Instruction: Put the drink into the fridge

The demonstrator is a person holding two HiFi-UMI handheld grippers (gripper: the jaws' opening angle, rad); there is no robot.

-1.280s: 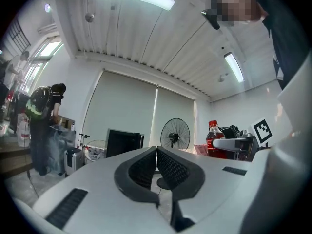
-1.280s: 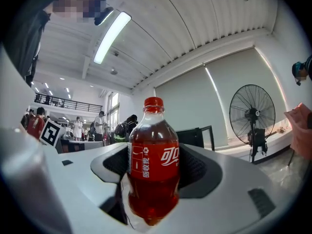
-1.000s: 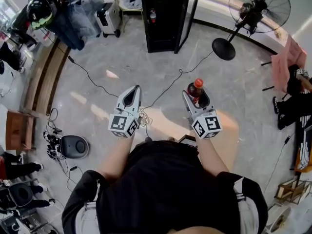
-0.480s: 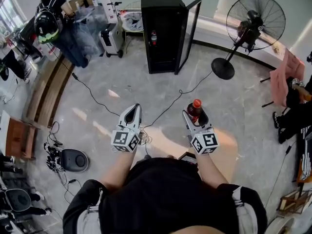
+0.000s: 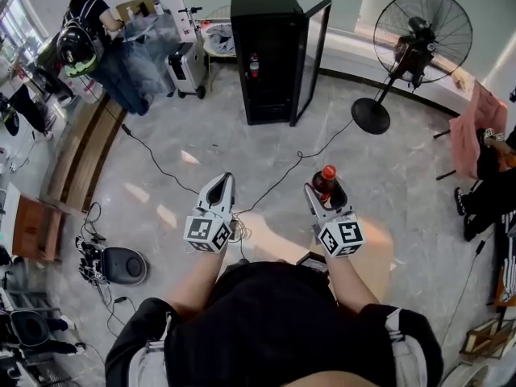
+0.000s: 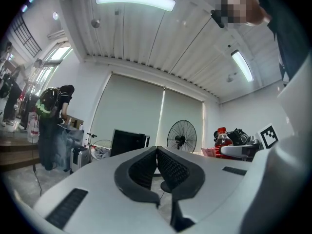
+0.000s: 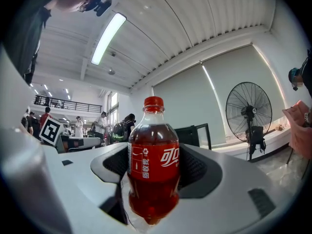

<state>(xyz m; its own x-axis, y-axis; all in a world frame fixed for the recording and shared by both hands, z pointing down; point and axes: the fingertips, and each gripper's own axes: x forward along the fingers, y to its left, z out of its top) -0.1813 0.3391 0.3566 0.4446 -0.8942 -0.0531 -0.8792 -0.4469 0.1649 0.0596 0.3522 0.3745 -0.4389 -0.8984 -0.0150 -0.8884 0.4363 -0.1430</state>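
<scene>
Drink bottle (image 7: pixel 153 165) of red liquid pinched in right gripper (image 5: pixel 326 190); left gripper (image 6: pixel 157 154) pressed together.

Bright, even indoor light fills all three views. Above the jaws of the left gripper (image 6: pixel 156 152) a ceiling strip light (image 6: pixel 135 0) burns out to white, and the blinds (image 6: pixel 146 116) beyond the tips glow softly. Over the jaws of the right gripper (image 7: pixel 153 152) a second strip light (image 7: pixel 108 37) glares; the bottle (image 7: pixel 153 167) between them is sharp, lit through to clear red. Both gripper views bulge outward and fall to black at the corners; the shells nearest the lens are soft. In the head view the floor (image 5: pixel 242 147) ahead of the jaws shows faint bright patches and soft shadows.
</scene>
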